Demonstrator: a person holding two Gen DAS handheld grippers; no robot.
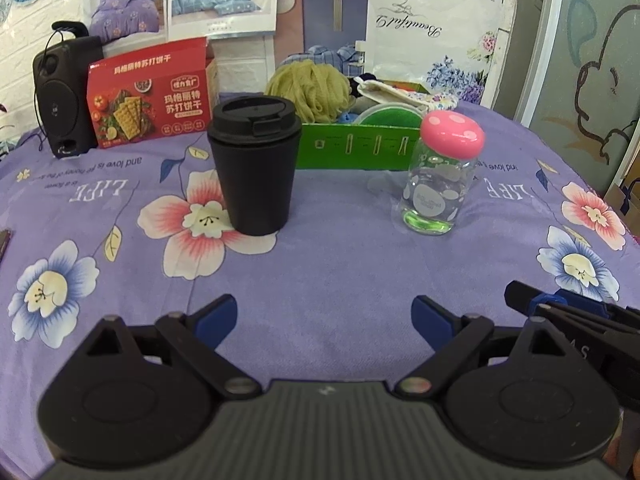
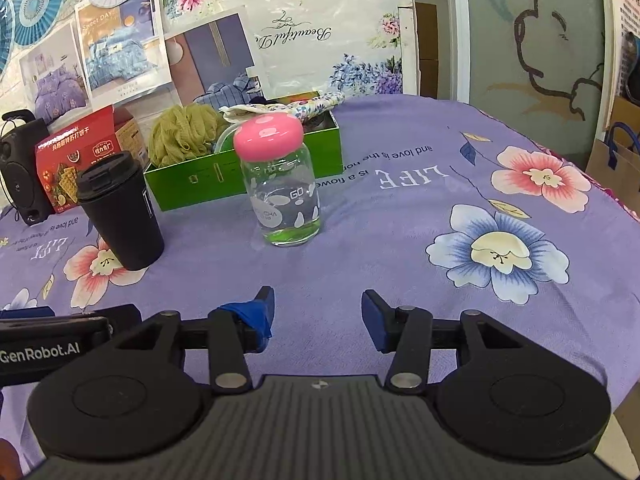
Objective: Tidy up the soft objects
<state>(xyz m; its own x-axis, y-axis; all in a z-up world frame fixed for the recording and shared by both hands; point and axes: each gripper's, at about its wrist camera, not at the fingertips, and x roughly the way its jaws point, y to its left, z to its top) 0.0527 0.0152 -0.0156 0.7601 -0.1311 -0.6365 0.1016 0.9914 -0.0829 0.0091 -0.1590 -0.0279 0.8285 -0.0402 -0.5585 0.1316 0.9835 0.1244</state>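
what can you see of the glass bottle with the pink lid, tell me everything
The glass bottle is a short, clear, rounded jar with white oval spots and a white printed label on its side. A glossy pink mushroom-shaped lid with pale spots caps it. The green tint at its base could be liquid or a reflection; I cannot tell which. It stands upright on the purple floral cloth, in front of the green box, right of the black lidded cup. Only the cloth touches it.

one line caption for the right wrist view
Open right gripper facing a pink-lidded jar, black cup and green box.
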